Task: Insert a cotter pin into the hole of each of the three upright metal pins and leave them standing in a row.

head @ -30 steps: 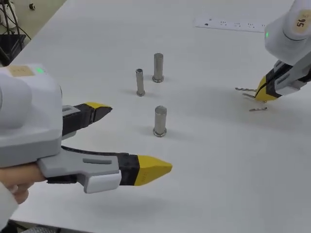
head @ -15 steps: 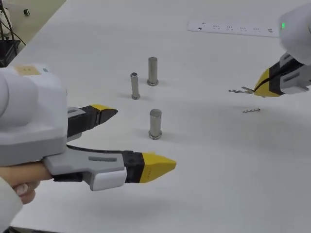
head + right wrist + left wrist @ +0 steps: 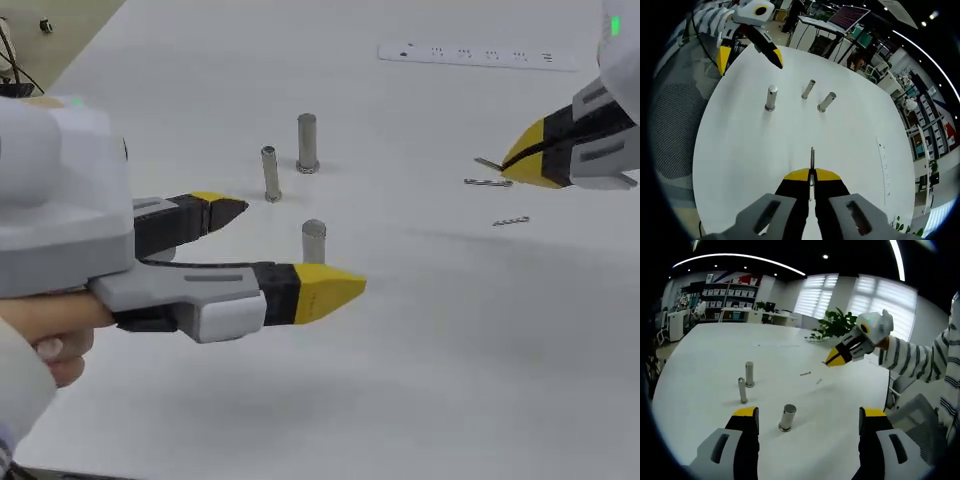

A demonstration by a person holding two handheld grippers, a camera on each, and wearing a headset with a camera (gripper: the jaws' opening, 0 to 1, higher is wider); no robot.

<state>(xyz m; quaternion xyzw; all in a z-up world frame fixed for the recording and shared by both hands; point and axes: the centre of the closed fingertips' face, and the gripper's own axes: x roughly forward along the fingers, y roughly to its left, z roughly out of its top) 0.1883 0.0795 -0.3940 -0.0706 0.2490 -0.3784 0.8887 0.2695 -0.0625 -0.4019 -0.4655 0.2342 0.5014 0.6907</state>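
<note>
Three upright metal pins stand on the white table: a tall one (image 3: 307, 142), a thin one (image 3: 269, 172) and a near one (image 3: 314, 240). My left gripper (image 3: 290, 248) is open just in front of the near pin (image 3: 787, 417), with nothing between its jaws. My right gripper (image 3: 520, 160) hovers above the table to the right, shut on a cotter pin (image 3: 812, 157) that sticks out past its tips. Two more cotter pins (image 3: 487, 182) (image 3: 511, 221) lie flat on the table below it. From the right gripper view the three pins (image 3: 771, 97) (image 3: 808, 89) (image 3: 826, 101) stand ahead.
A white power strip (image 3: 480, 55) lies at the table's far edge. In the left gripper view a person's striped sleeve (image 3: 920, 365) is behind the right gripper (image 3: 837, 356), with an office chair (image 3: 920, 415) beside the table.
My right gripper has risen off the table with a cotter pin in its tips. The left gripper has edged a little closer to the near pin.
</note>
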